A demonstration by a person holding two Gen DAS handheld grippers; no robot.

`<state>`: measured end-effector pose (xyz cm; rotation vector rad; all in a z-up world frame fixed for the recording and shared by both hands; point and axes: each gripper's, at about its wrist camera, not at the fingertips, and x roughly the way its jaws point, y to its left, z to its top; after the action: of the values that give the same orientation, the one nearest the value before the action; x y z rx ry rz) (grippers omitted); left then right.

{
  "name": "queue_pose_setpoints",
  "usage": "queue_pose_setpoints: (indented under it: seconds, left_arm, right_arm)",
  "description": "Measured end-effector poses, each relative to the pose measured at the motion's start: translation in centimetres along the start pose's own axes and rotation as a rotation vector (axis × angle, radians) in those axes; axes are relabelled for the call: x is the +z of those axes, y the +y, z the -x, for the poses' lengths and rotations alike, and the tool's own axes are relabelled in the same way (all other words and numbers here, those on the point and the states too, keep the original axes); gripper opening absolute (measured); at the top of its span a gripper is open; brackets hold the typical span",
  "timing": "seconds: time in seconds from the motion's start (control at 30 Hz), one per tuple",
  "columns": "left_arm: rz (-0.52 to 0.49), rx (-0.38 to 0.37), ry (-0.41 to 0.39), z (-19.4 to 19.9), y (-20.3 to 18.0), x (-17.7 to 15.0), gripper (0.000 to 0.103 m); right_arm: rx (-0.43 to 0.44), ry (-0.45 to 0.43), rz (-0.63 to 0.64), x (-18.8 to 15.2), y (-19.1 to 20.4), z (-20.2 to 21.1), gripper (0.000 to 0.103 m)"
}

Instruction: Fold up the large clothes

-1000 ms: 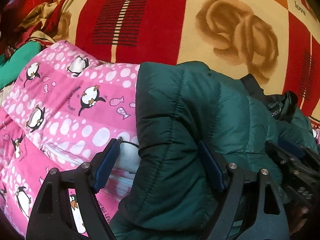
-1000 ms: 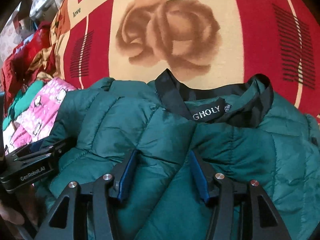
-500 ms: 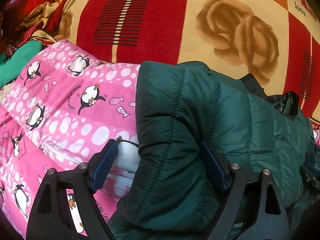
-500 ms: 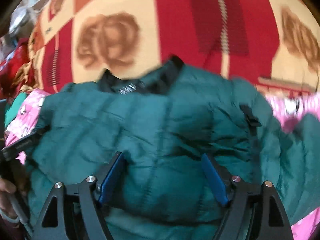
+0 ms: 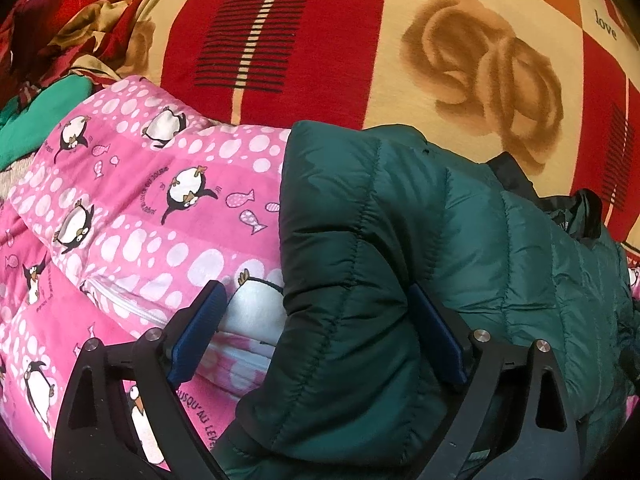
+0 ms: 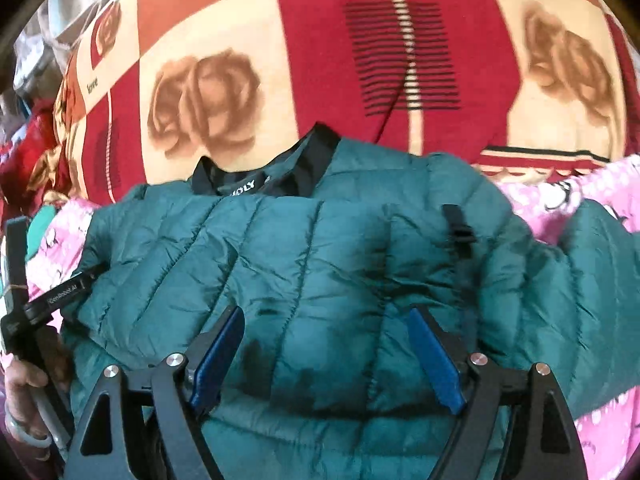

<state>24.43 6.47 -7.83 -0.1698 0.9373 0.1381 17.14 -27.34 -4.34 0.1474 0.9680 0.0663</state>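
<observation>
A dark green quilted puffer jacket (image 6: 320, 264) with a black collar (image 6: 316, 148) lies partly folded on a pink penguin-print quilt. In the left wrist view the jacket's folded edge (image 5: 360, 240) runs between my fingers. My left gripper (image 5: 316, 332) is open, jaws wide, straddling that edge and the pink quilt (image 5: 132, 208). My right gripper (image 6: 324, 356) is open over the jacket's body, jaws wide apart with nothing between the pads. The left gripper's body (image 6: 48, 300) shows at the left edge of the right wrist view.
A red, cream and orange rose-print blanket (image 5: 400, 40) covers the bed beyond the jacket. A green garment (image 5: 44, 116) and crumpled red and gold cloth (image 5: 60, 28) lie at the far left. The pink quilt (image 6: 560, 196) also shows right of the jacket.
My right gripper has swung right, from the collar to over the jacket's body, and its jaws have widened. The left gripper has barely moved and stays open.
</observation>
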Motion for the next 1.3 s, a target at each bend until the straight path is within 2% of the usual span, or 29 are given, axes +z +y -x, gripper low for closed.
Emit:
queue_pose_setpoints:
  seconds: [0.13, 0.23, 0.4, 0.53, 0.67, 0.73, 0.87, 1.03, 1.3]
  left_arm:
    - [-0.003, -0.013, -0.01, 0.9, 0.4, 0.0, 0.093]
    - [-0.033, -0.012, -0.013, 2.8, 0.1, 0.0, 0.092]
    - [-0.051, -0.055, -0.048, 6.4, 0.1, -0.7, 0.092]
    - [-0.082, -0.077, -0.059, 8.5, -1.1, -1.6, 0.092]
    - [-0.111, -0.091, -0.065, 9.9, -2.2, -2.4, 0.092]
    - [-0.138, -0.08, -0.075, 10.8, -2.8, -3.0, 0.092]
    - [-0.155, -0.087, -0.075, 11.7, -3.6, -3.9, 0.092]
    - [-0.156, -0.11, -0.073, 13.0, -4.2, -4.7, 0.092]
    - [-0.166, -0.173, -0.071, 15.3, -6.3, -5.6, 0.092]
  right_arm:
    - [-0.045, 0.071, 0.017, -1.0, -0.4, -2.4, 0.082]
    - [-0.067, 0.073, 0.043, -0.9, 0.3, -2.8, 0.082]
    - [-0.053, 0.014, 0.014, -0.8, 0.3, 0.3, 0.082]
    - [-0.056, 0.004, 0.009, -1.2, 0.4, 1.8, 0.082]
    - [-0.073, 0.043, -0.008, -1.8, 0.5, 1.8, 0.082]
    - [-0.044, 0.03, -0.015, -2.2, 0.6, 2.6, 0.082]
    - [-0.049, 0.017, 0.008, -2.8, 1.7, 3.6, 0.082]
    - [-0.041, 0.003, 0.011, -3.4, 2.1, 5.3, 0.082]
    - [-0.074, -0.02, 0.016, -4.3, 1.3, 7.6, 0.082]
